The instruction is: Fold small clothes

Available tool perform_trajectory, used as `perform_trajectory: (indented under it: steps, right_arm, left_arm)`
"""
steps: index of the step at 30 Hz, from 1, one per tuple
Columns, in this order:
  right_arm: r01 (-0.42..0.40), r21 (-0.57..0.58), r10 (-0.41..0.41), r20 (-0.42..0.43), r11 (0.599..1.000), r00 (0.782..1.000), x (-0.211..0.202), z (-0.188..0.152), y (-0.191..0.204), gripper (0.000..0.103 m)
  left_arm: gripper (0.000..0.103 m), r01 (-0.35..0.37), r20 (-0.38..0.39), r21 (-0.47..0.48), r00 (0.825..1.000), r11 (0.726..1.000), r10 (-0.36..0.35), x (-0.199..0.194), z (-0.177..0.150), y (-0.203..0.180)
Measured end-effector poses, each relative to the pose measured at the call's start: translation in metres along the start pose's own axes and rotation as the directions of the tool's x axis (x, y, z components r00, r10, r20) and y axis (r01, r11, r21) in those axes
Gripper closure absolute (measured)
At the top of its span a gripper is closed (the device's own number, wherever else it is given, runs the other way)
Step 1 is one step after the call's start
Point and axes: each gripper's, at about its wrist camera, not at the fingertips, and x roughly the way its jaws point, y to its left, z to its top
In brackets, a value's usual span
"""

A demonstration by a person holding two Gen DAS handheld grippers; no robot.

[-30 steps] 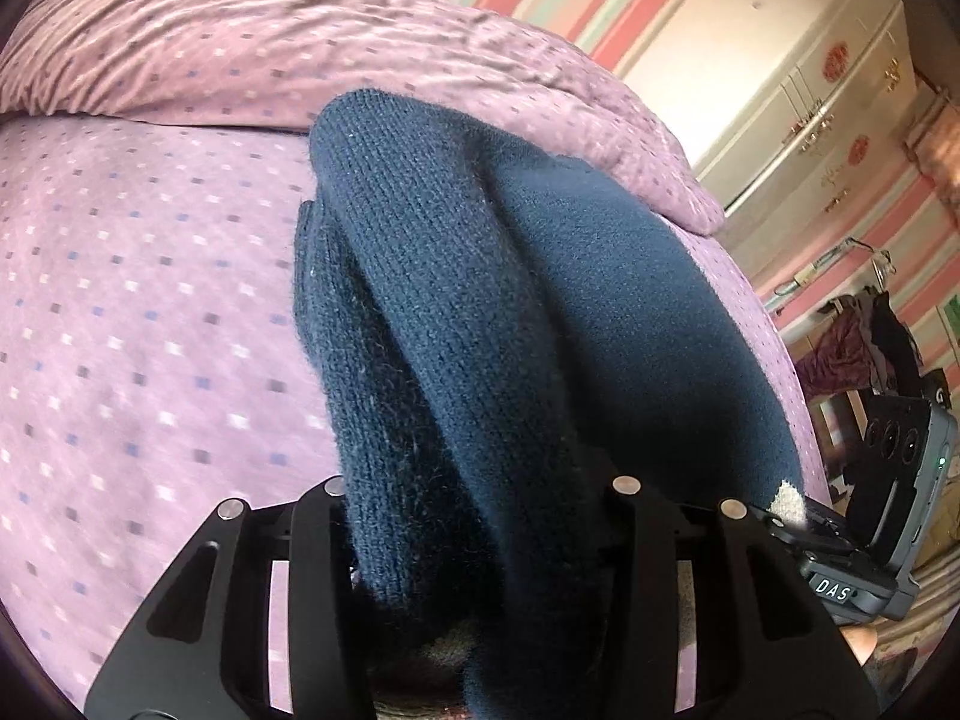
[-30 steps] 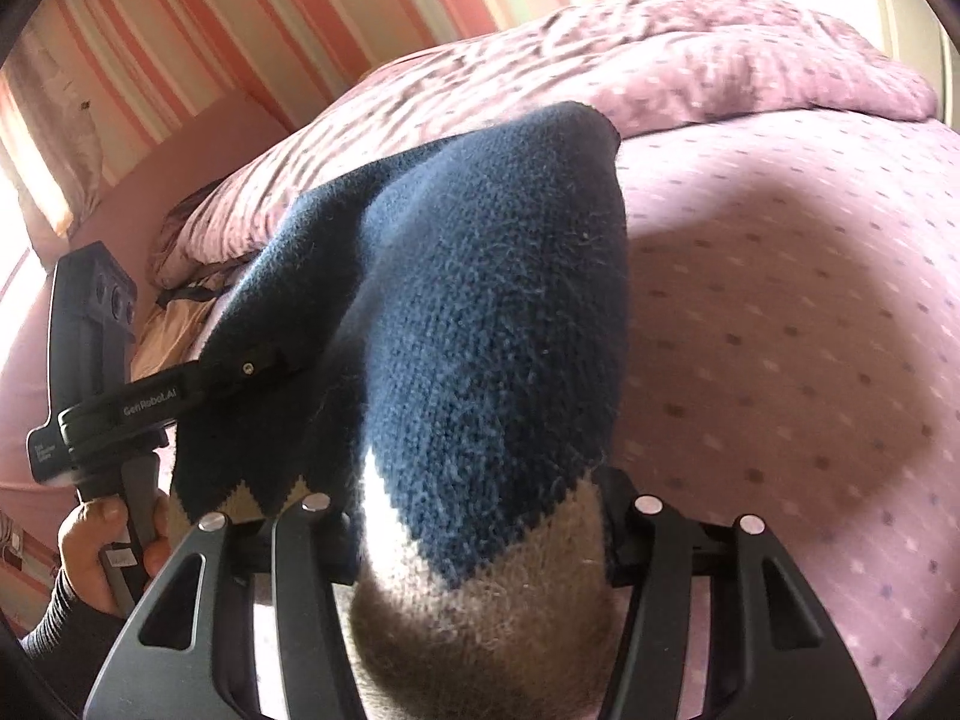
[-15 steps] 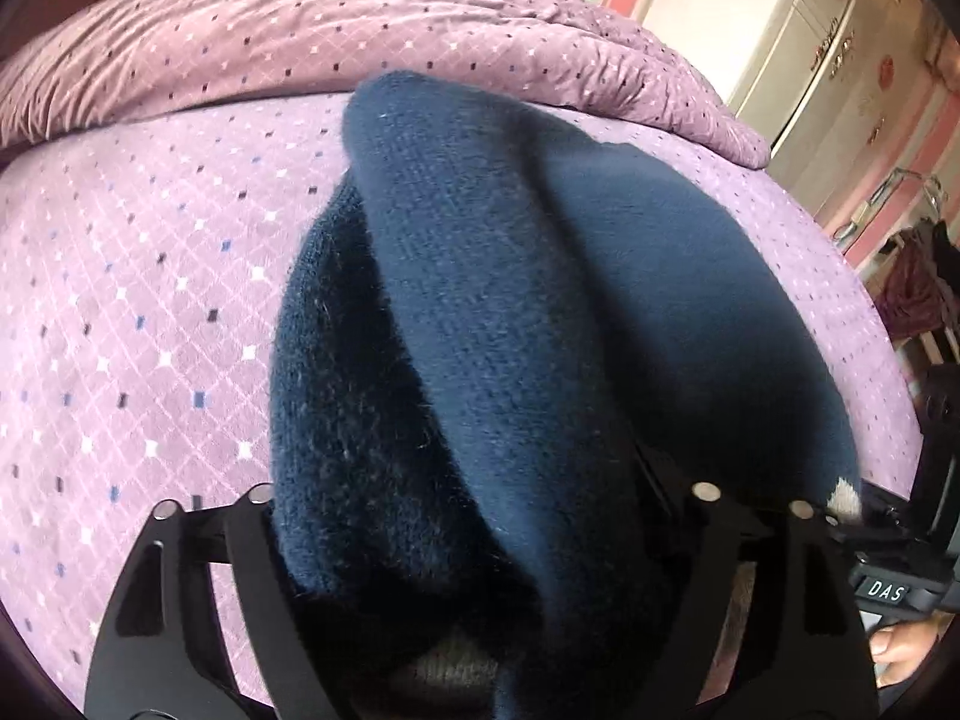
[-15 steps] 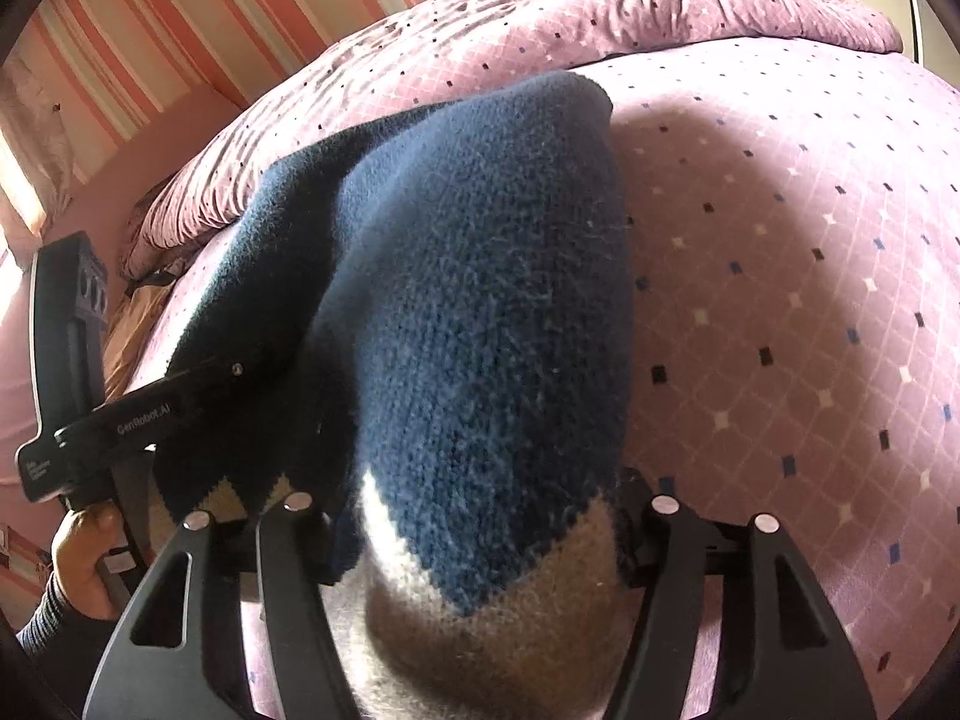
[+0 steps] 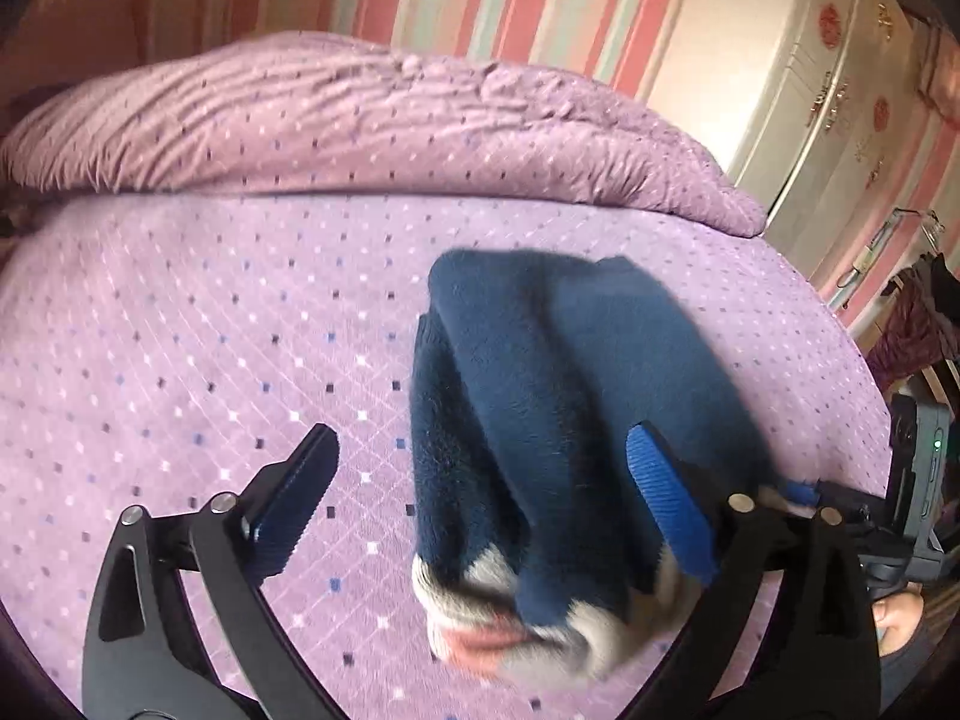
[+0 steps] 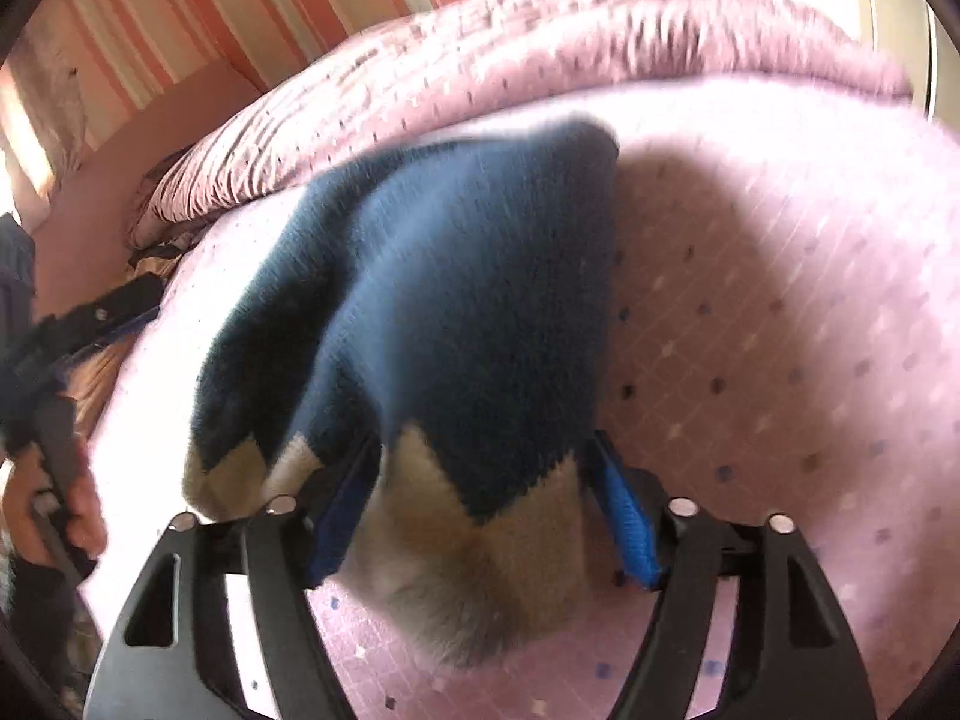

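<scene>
A folded navy-blue knitted sweater with a beige zigzag band at its hem lies on the lilac bedsheet dotted with small squares. Its navy end points toward the rumpled lilac duvet of the same print heaped along the far side of the bed, and its beige hem is nearest the cameras.

In the left wrist view the left tongs stand wide apart and their jaws are opening. The sweater lies between the two black arms, but off-centre: its right flank is touching or just beside the right blue ribbed pad, while the left pad stands well apart from the knit, with bare sheet showing between them. Neither pad presses on the fabric. The hem end is blurred.

In the right wrist view the right tongs are also apart, jaws opening, with the beige hem of the sweater sitting between them. Both blue pads lie close against the sides of the hem; blur makes it hard to tell whether they brush the wool, but they do not squeeze it. The navy body stretches away from these tongs toward the duvet.

At the left edge of that view a hand grips the handle of the other tool. A pink-and-pastel striped wall and a cream wardrobe with round red ornaments stand behind the bed.
</scene>
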Motion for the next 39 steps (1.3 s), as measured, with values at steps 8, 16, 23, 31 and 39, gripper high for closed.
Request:
perform_trajectory:
  steps: [8, 16, 23, 31, 39]
  right_arm:
    - [0.220, -0.250, -0.147, 0.278, 0.943, 0.949, -0.064, -0.002, 0.052, 0.002]
    - [0.207, -0.283, -0.175, 0.134, 0.936, 0.975, -0.017, -0.028, 0.035, 0.047]
    - [0.205, -0.226, -0.196, 0.062, 0.952, 0.979, 0.013, -0.051, 0.011, 0.041]
    - [0.172, -0.142, -0.166, 0.049, 0.975, 0.985, 0.026, -0.058, -0.008, 0.029]
    - [0.195, -0.113, -0.185, 0.088, 0.974, 0.979, -0.008, -0.045, 0.003, 0.017]
  left_arm:
    - [0.003, -0.081, -0.012, 0.210, 0.996, 0.974, 0.086, -0.003, -0.017, -0.076]
    - [0.003, -0.124, -0.130, 0.148, 0.981, 0.981, 0.143, 0.042, -0.055, -0.045]
    - [0.003, -0.100, -0.158, 0.140, 0.980, 0.985, 0.122, 0.067, -0.080, -0.026]
    - [0.003, -0.062, -0.147, 0.151, 0.986, 0.987, 0.084, 0.079, -0.088, -0.019]
    - [0.003, -0.104, -0.116, 0.146, 0.986, 0.984, 0.122, 0.042, -0.077, -0.034]
